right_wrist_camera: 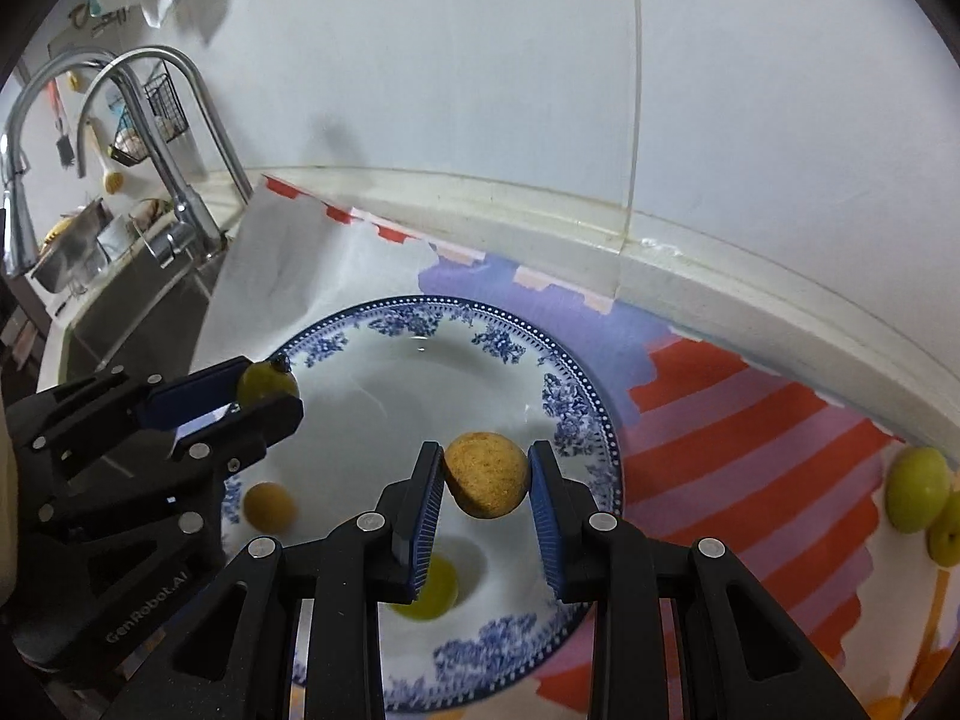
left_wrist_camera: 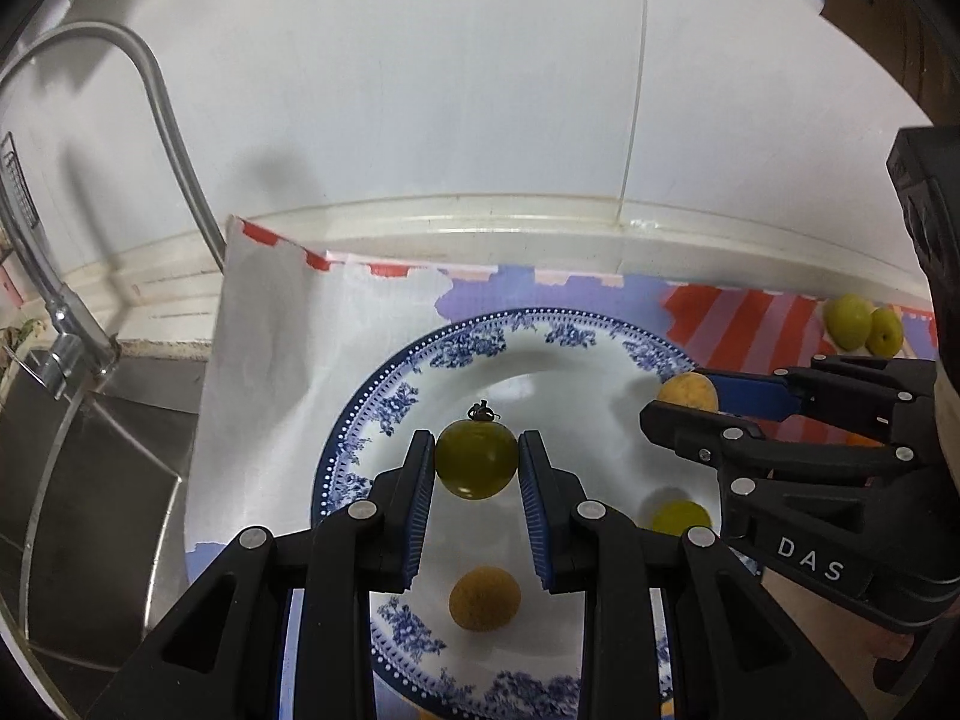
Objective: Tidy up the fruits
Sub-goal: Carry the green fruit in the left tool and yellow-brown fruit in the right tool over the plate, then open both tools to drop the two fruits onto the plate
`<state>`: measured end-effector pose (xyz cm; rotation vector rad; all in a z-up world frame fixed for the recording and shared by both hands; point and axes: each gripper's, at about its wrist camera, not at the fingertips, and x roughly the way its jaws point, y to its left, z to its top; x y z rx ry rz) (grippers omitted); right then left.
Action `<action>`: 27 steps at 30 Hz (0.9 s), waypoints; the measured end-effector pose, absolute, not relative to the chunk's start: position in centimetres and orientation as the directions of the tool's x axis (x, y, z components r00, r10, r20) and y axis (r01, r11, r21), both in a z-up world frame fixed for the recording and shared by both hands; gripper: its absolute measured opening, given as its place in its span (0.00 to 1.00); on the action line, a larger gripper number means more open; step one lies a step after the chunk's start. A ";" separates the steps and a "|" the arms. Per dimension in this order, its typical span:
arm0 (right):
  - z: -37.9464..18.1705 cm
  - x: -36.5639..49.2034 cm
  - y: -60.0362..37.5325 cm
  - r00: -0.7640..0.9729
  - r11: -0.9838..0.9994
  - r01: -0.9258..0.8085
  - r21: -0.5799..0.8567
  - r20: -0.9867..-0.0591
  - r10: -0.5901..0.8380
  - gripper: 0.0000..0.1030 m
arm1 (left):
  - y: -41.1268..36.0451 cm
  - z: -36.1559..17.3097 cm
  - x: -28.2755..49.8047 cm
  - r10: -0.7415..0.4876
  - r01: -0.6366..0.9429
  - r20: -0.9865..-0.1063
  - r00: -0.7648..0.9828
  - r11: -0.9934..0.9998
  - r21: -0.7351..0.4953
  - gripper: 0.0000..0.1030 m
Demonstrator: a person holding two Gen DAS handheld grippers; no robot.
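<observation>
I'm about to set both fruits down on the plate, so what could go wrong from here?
The left claw and right claw each pinch a round fruit; released above the plate, the green fruit or tan fruit could roll off. Either could knock the two fruits already lying there. The claws are close together and could bump.

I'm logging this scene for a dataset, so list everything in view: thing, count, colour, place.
Plate: one, white with blue floral rim, on the cloth.
Green fruit: four; one held, one on the plate, two on the cloth by the wall.
Tan fruit: two; one held, one on the plate.
Cloth: one, white, purple and red, on the counter.
Faucet: metal, over the sink, left.
Left hand-held gripper: black, shut on a green fruit above the plate.
Right hand-held gripper: black, shut on a tan fruit above the plate.
</observation>
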<state>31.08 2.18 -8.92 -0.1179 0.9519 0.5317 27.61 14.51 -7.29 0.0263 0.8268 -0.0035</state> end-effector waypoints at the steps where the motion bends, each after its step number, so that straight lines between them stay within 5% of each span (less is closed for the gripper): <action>1: -9.1 31.2 2.3 0.456 0.864 -0.484 0.138 -0.803 0.384 0.29 | 14.5 -7.5 27.8 0.009 0.013 -0.739 0.674 1.000 0.024 0.28; 19: -10.4 32.2 2.8 0.446 0.868 -0.480 0.130 -0.815 0.369 0.30 | 14.7 -8.9 28.7 0.013 0.006 -0.762 0.647 1.000 0.022 0.28; 27: -8.4 30.4 2.0 0.494 0.871 -0.479 0.111 -0.786 0.372 0.37 | 15.0 -6.3 26.2 0.025 -0.023 -0.720 0.693 1.000 0.012 0.42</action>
